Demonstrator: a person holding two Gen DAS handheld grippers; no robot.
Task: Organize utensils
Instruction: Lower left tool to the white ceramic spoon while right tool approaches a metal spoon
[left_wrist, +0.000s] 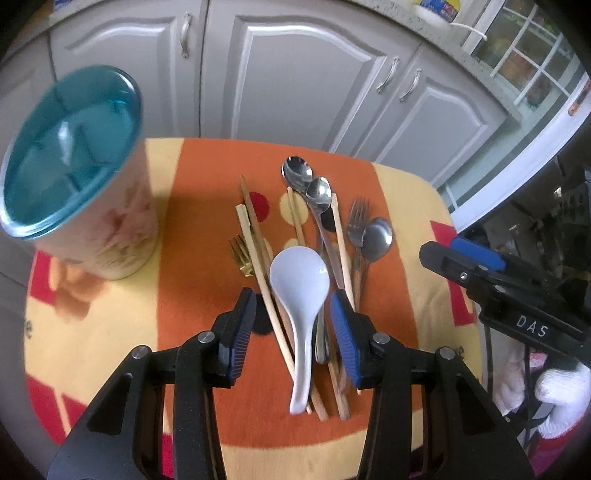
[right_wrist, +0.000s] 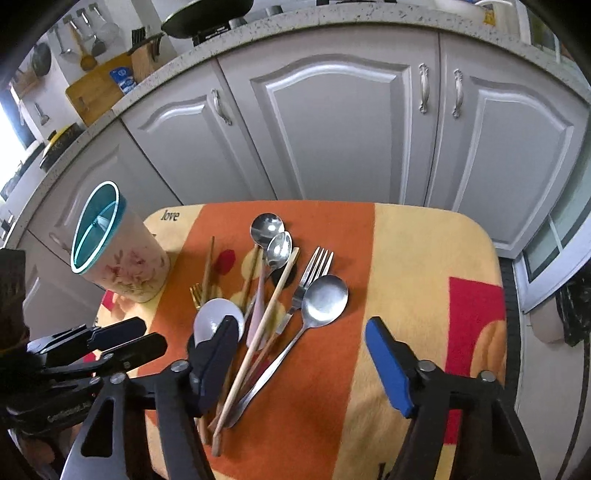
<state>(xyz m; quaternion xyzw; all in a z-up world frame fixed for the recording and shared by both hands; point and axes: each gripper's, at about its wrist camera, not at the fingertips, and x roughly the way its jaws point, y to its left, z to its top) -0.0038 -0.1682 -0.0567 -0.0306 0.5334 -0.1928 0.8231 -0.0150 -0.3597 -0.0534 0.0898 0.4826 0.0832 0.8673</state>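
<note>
Nearest the left wrist camera, left tool (left_wrist: 293, 325) with blue pads spread, straddling the white ceramic spoon (left_wrist: 301, 295) without pressing on it, nothing gripped. In the right wrist view, right tool (right_wrist: 303, 354) set wider still, poised over the handles of the metal cutlery, empty as well.

Just beyond, lying in a loose heap on the orange middle band of the cloth-covered worktop (right_wrist: 406, 258): several wooden chopsticks (left_wrist: 255, 240), 1 gold fork (left_wrist: 241, 254) half hidden under them, 1 silver fork (right_wrist: 314, 269), 1 large round steel spoon (right_wrist: 325, 301), and 2 smaller steel spoons (left_wrist: 297, 171) overlapping at the far end of the pile.

Farther left, standing upright on the yellow band, well apart from the pile: floral holder with teal rim (right_wrist: 110, 243), its inside split into compartments.

Behind the worktop, grey cabinet doors (right_wrist: 332, 129).
</note>
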